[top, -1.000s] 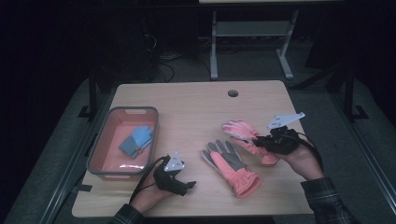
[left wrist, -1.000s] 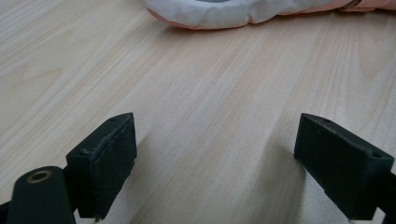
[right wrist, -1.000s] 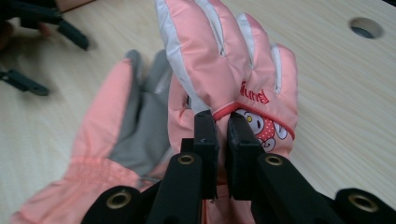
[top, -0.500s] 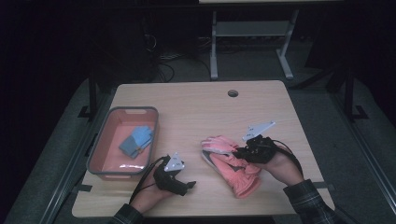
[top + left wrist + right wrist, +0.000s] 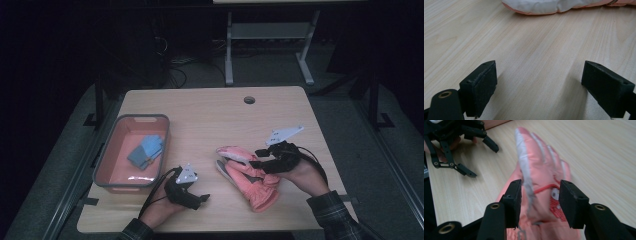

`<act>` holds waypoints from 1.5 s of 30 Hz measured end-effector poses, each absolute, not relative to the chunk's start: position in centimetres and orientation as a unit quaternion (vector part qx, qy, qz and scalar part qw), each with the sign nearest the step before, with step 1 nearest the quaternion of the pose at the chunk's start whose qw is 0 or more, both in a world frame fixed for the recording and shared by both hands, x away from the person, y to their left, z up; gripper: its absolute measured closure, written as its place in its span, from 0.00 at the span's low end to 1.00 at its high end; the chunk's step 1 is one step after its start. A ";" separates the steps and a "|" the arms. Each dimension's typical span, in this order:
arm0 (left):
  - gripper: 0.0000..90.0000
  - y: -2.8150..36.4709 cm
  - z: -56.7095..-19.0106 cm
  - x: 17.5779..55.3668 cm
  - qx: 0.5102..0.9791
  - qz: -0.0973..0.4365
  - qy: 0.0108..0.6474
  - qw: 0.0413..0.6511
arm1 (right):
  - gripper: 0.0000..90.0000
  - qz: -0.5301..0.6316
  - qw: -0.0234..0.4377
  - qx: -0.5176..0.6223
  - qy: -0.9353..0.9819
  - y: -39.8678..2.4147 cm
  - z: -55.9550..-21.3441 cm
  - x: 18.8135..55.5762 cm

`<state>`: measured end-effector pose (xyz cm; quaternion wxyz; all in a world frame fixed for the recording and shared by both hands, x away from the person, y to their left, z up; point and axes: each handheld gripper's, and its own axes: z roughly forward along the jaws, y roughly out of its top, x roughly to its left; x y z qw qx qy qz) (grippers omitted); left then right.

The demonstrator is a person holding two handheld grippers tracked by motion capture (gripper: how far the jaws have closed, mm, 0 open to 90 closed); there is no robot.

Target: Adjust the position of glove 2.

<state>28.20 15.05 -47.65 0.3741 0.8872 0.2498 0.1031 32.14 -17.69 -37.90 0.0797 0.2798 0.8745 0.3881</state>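
Pink gloves (image 5: 247, 175) lie stacked on the wooden table (image 5: 210, 115), right of the grey tray (image 5: 102, 167) holding a blue cloth (image 5: 146, 151). Between tray and gloves, the left gripper (image 5: 197, 198) rests with jaws wide, nothing between them. Over the gloves, the right gripper (image 5: 257, 159) has just been opening, the upper glove between its parted jaws

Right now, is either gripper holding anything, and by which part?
Nothing held. The right gripper has just been opening and straddles the top pink glove. The left gripper is open.
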 end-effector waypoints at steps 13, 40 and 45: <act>0.91 13.3 -45.3 28.5 0.888 0.071 0.252 0.378 | 1.00 0.360 0.100 0.331 0.867 -23.8 -40.6 34.3; 0.96 8.0 -45.6 32.6 0.885 0.059 0.268 0.377 | 1.00 0.344 0.026 0.279 0.896 -23.4 -45.4 33.9; 0.97 8.0 -45.6 33.9 0.884 0.061 0.273 0.375 | 1.00 0.345 0.014 0.263 0.901 -22.6 -45.5 32.7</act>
